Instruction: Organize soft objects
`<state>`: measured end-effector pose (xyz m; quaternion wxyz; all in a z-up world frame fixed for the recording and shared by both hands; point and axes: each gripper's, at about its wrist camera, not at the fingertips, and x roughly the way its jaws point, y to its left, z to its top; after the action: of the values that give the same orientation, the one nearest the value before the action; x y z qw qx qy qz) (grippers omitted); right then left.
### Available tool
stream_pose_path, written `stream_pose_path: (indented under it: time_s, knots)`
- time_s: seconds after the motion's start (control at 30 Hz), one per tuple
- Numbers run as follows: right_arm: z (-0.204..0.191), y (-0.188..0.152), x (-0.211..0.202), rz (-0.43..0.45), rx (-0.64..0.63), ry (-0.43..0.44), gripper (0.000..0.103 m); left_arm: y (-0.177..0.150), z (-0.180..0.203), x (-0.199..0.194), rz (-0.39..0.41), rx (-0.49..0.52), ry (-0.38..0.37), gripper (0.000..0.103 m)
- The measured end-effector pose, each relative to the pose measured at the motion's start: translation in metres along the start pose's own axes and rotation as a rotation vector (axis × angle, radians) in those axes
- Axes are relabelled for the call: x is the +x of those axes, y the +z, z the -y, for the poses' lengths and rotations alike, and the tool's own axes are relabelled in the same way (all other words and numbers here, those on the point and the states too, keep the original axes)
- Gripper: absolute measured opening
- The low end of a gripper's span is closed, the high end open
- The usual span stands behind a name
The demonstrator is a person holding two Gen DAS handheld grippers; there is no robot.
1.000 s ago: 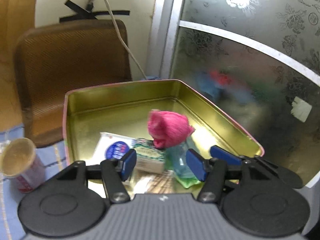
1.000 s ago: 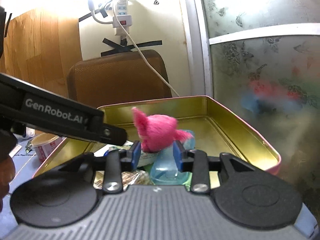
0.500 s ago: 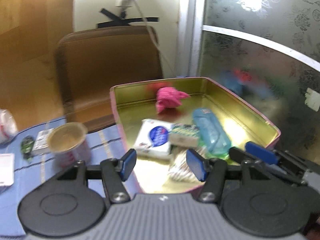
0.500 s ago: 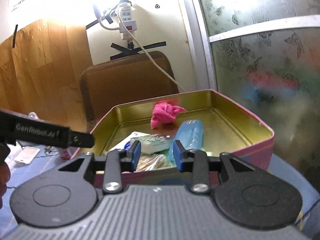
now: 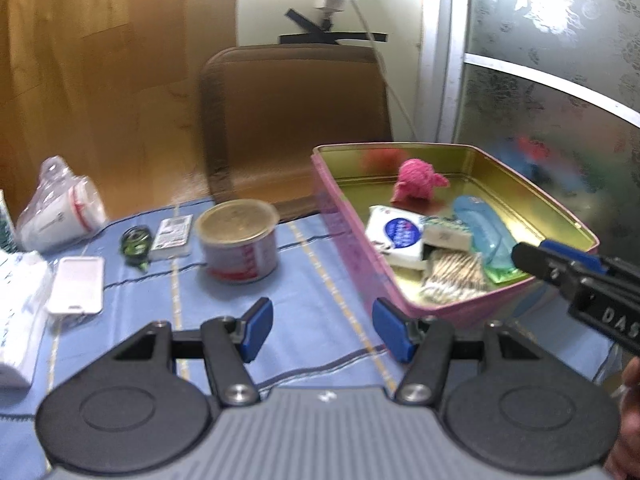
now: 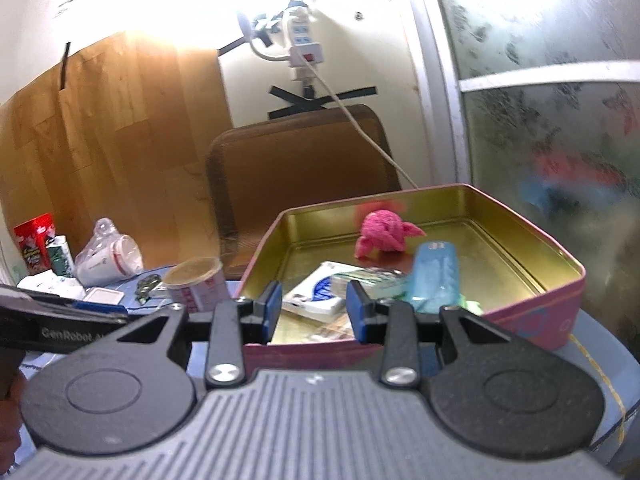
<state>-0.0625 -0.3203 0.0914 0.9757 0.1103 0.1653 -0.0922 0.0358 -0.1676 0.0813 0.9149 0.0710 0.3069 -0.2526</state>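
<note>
A pink fluffy soft object (image 5: pixel 416 184) lies at the far end of a pink tin with a gold inside (image 5: pixel 352 240); it also shows in the right wrist view (image 6: pixel 382 234), inside the tin (image 6: pixel 532 312). In the tin also lie a white tissue pack (image 5: pixel 398 236), a blue tube (image 5: pixel 484 232) and a bundle of cotton swabs (image 5: pixel 452 276). My left gripper (image 5: pixel 322 330) is open and empty above the blue cloth, left of the tin. My right gripper (image 6: pixel 314 312) is open and empty at the tin's near wall.
A blue striped tablecloth (image 5: pixel 280 320) covers the table. On it stand a paper cup (image 5: pixel 240 240), a bagged cup on its side (image 5: pixel 60 212), a small white case (image 5: pixel 78 284) and a white tissue pack (image 5: pixel 16 320). A brown chair back (image 5: pixel 296 120) stands behind.
Both grippers have pulled back out of the tin, the left one swinging to the left over the cloth. The pink soft object now lies free at the tin's far end.
</note>
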Motion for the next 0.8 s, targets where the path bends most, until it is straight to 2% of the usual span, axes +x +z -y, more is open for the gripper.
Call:
stream_pose_path:
  time_s: [0.43, 0.8]
  knots:
    - [-0.045, -0.001, 0.003, -0.006, -0.06, 0.049, 0.038, -0.028, -0.058, -0.012, -0.002, -0.07, 0.094, 0.06]
    - [-0.084, -0.009, 0.02, -0.065, -0.127, 0.106, 0.038, -0.051, -0.106, -0.015, 0.011, -0.11, 0.202, 0.063]
